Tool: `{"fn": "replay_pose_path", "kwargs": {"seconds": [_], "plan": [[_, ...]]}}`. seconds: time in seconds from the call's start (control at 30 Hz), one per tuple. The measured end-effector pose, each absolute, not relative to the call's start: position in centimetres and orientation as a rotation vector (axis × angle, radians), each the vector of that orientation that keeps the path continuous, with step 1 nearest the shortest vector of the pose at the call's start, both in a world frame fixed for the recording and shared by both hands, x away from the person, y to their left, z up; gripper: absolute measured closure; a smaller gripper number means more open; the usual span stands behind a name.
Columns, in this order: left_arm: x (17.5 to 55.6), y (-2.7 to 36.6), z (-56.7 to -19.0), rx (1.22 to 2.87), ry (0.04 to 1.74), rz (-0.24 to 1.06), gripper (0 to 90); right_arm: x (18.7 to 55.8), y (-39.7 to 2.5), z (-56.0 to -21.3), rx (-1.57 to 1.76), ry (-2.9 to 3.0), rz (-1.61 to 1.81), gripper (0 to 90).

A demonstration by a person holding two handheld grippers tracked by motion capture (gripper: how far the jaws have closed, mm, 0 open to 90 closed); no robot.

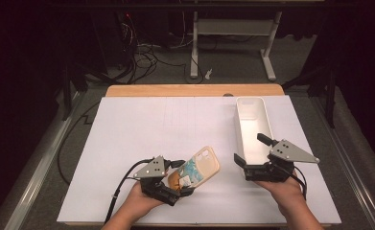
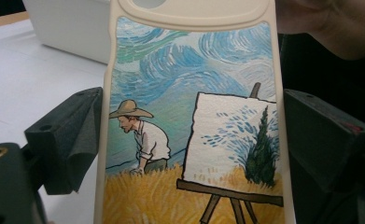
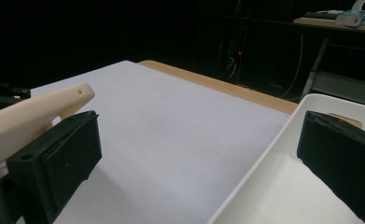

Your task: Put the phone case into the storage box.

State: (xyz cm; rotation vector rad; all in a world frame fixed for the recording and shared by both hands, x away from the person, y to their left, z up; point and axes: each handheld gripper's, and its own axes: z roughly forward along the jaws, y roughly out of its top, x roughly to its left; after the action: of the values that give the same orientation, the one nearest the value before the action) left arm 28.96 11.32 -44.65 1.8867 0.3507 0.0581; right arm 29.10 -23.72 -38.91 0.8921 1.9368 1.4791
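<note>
My left gripper (image 1: pixel 178 179) holds a phone case (image 1: pixel 196 170) between its jaws, at the near edge of the table (image 1: pixel 142 129), left of the middle. In the left gripper view the case (image 2: pixel 194 140) sits upright between the two black jaws, both pressing on its cream edges; its back shows a painted man in a straw hat beside an easel in a yellow field under a swirling blue sky. From above, the case tilts up and to the right, its camera end pointing toward the white bin (image 1: pixel 252 127).

My right gripper (image 1: pixel 254 155) stands wide, holding nothing, at the bin's near end. In the right gripper view one jaw hangs over the bin (image 3: pixel 283 186) and the other over the white table, with the case's cream edge (image 3: pixel 31 116) just beyond it on the left.
</note>
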Motion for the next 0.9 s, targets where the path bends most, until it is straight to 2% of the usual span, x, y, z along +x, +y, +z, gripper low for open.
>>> {"fn": "replay_pose_path", "kwargs": {"seconds": [0.63, 0.9], "plan": [[29.6, 11.4, -45.0, 1.883, 0.323, 0.028, 11.4, 28.2, -24.6, -39.7, 0.850, 1.997, 1.539, 0.3], [31.0, 11.6, -44.0, 1.888, 0.313, 0.030, 11.4, 28.0, -24.4, -39.6, 0.846, 2.017, 1.589, 0.3]]}}
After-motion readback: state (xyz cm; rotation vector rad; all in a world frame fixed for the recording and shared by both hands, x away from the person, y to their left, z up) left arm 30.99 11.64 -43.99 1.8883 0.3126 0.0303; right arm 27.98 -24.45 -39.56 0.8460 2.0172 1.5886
